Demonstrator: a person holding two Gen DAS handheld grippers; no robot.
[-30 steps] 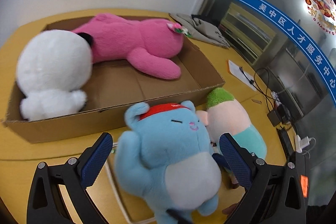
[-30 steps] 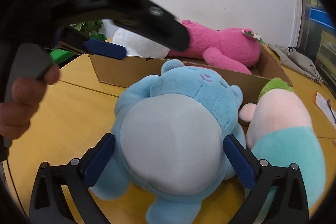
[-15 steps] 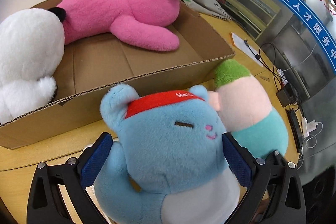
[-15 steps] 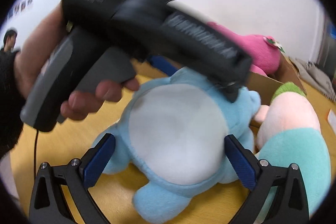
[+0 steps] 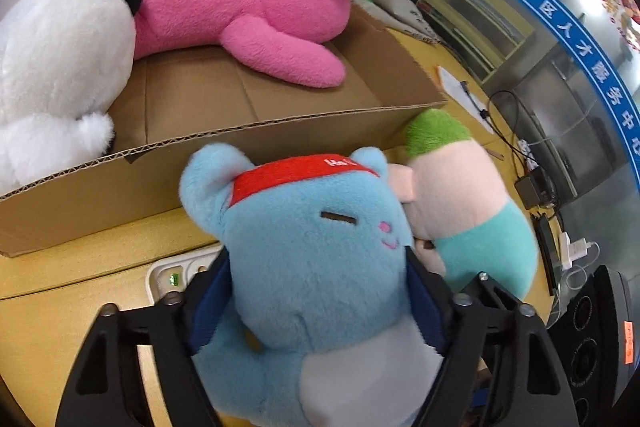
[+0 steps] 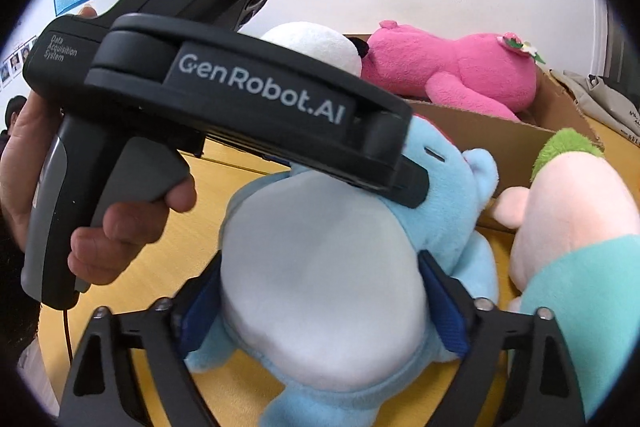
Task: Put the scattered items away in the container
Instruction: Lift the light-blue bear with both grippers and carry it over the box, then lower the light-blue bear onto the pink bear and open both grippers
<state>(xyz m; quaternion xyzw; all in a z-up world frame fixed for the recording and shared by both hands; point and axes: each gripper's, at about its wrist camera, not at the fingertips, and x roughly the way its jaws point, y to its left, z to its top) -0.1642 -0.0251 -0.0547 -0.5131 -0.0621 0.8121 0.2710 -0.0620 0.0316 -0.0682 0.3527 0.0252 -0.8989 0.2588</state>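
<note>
Bare box floor [image 5: 192, 99] beside pink plush [image 5: 240, 11]

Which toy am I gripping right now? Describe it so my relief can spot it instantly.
Start at the cardboard box holding the pink plush and white plush. Just outside its near wall, on the yellow table, is the blue plush bear. Unlike the pink-and-teal plush beside it, it wears a red headband.

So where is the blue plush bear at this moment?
The blue plush bear sits on the table in front of the cardboard box, squeezed by both grippers, with the pink-and-teal plush at its right.
</note>
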